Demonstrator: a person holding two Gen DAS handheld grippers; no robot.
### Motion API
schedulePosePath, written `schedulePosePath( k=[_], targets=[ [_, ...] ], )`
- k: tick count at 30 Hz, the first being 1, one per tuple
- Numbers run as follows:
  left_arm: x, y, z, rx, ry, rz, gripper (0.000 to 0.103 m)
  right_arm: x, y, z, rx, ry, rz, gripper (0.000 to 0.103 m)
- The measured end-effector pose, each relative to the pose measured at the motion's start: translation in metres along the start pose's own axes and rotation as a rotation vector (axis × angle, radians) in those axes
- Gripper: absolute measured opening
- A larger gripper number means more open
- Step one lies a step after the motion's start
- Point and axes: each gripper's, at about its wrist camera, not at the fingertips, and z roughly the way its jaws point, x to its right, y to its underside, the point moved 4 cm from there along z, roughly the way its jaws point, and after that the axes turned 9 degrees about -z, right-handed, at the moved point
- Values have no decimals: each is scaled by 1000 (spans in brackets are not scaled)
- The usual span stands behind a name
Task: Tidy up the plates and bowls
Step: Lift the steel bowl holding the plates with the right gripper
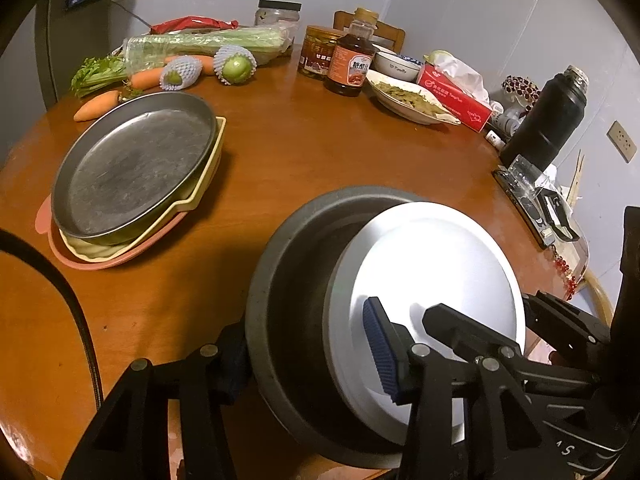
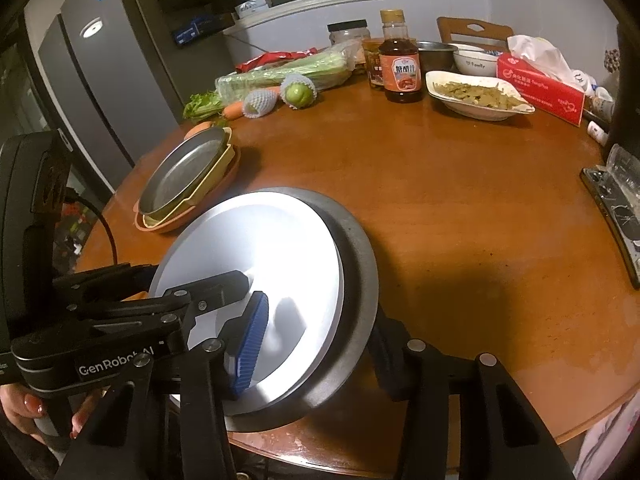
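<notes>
Thermos (image 1: 546, 112) only in left view

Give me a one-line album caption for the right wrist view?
Two handheld grippers grasp opposite rims of a grey pan holding a white plate on a cluttered round wooden table.

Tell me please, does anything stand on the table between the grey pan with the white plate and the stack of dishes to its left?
Nothing visible does. Only bare table lies between the grey pan, holding the white plate, and the stack of dishes. The carrots lie beyond the stack, off that path.
</notes>
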Motion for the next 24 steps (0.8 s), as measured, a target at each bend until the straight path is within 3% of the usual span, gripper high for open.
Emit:
schedulePosePath(
  k=[24],
  targets=[
    [-57, -44, -60, 140, -45, -63, 49, -61, -64, 0, 98, -54, -100, 49]
  ],
)
